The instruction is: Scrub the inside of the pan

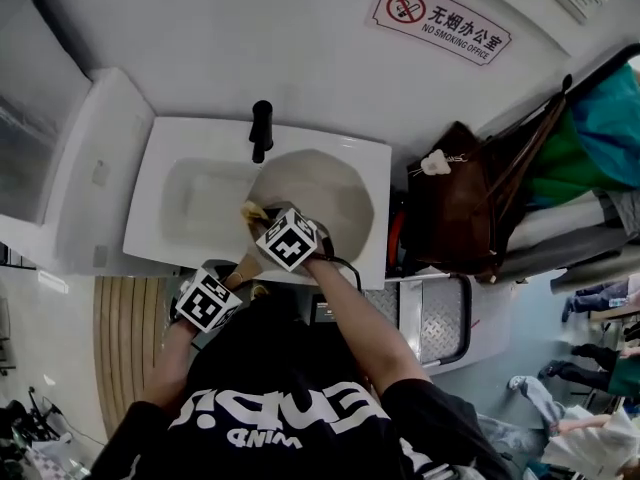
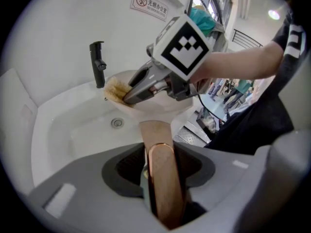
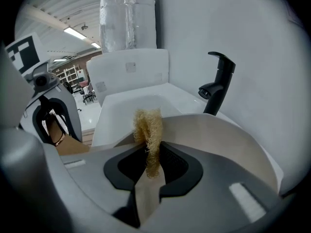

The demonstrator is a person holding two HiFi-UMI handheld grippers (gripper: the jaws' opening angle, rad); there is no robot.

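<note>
A white sink fills the middle left of the head view, with a black tap standing at its back edge. Below it, left of centre, the left tool is pressed shut around the brown handle of the pan. In the left gripper view that handle runs from between the jaws up toward the basin. Just to the right, the right tool is held over the pan's near rim, its jaws pinching a wad of yellow scrubber. The scrubber's free end sticks out past the tips, at the left rim of the pan. The beige pan sits over the right half of the sink, open side up, just right of the tap. Further right, a dark brown bag stands beside the sink. A no-smoking sign hangs on the wall at the upper right of the frame.
</note>
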